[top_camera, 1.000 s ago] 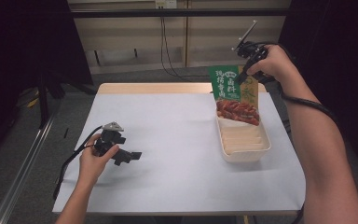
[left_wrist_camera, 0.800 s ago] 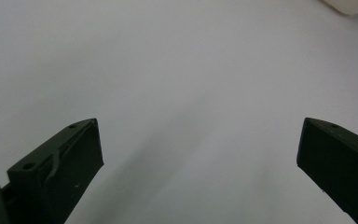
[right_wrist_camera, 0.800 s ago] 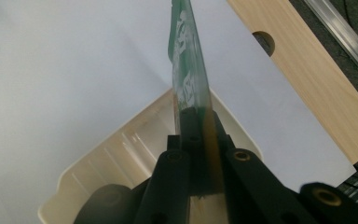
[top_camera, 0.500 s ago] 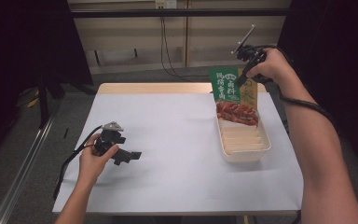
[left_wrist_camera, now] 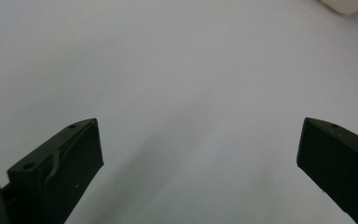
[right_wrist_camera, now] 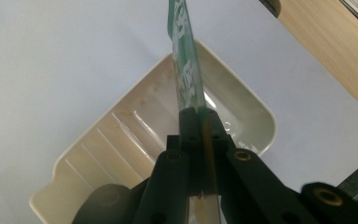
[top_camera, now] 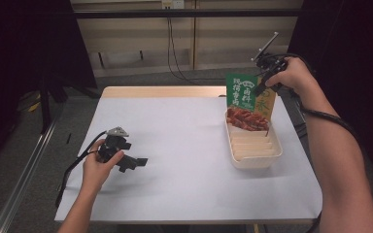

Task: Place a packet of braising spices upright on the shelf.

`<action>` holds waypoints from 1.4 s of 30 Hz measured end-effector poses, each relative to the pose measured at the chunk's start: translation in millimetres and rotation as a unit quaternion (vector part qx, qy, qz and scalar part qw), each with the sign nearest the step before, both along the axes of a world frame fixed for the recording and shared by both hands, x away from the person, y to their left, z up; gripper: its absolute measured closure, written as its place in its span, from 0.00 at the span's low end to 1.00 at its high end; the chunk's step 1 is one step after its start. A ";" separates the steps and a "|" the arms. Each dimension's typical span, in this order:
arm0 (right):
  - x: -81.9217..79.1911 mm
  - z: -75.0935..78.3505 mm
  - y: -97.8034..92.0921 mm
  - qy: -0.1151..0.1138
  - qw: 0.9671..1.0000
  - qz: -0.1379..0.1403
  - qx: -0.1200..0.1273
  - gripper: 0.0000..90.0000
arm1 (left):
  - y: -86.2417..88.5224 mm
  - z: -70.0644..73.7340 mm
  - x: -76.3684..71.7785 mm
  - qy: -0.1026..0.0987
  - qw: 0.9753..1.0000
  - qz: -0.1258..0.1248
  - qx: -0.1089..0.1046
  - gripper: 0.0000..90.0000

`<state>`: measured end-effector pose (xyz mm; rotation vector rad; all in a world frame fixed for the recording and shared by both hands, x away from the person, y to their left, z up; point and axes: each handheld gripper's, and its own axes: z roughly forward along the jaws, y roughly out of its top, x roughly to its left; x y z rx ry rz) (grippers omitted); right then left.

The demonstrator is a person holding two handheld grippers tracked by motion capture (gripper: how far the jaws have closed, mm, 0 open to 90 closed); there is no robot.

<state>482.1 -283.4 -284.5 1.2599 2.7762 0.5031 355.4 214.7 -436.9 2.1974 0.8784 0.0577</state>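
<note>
The right gripper (right_wrist_camera: 199, 122) has its jaws clamped on the top edge of a flat snack packet (top_camera: 249, 102), holding it upright with its lower end hanging just inside the far end of a cream ribbed tray (top_camera: 255, 160) at the right of the white table (top_camera: 184, 121). Seen edge-on from the right gripper view, the packet (right_wrist_camera: 185, 56) is thin. It looks light and floppy, its film probably slick, so a pinch on the sealed top edge seems the safest hold. The left gripper (top_camera: 135, 162) rests near the table's left edge, well apart from the tray, jaws spread wide and holding nothing.
</note>
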 end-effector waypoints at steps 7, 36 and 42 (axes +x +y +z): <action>-3.3 -1.5 -10.6 0.003 1.000 -0.011 0.008 0.98 | -0.2 -0.1 -0.1 0.001 1.000 0.000 0.000 0.00; -5.4 59.4 18.9 -0.016 0.998 -0.008 -0.058 0.44 | 0.7 1.2 0.7 0.002 1.000 -0.004 -0.011 0.00; -8.3 70.6 27.3 -0.020 0.999 -0.003 -0.050 0.40 | 2.7 3.6 0.6 0.005 1.000 -0.005 -0.013 0.00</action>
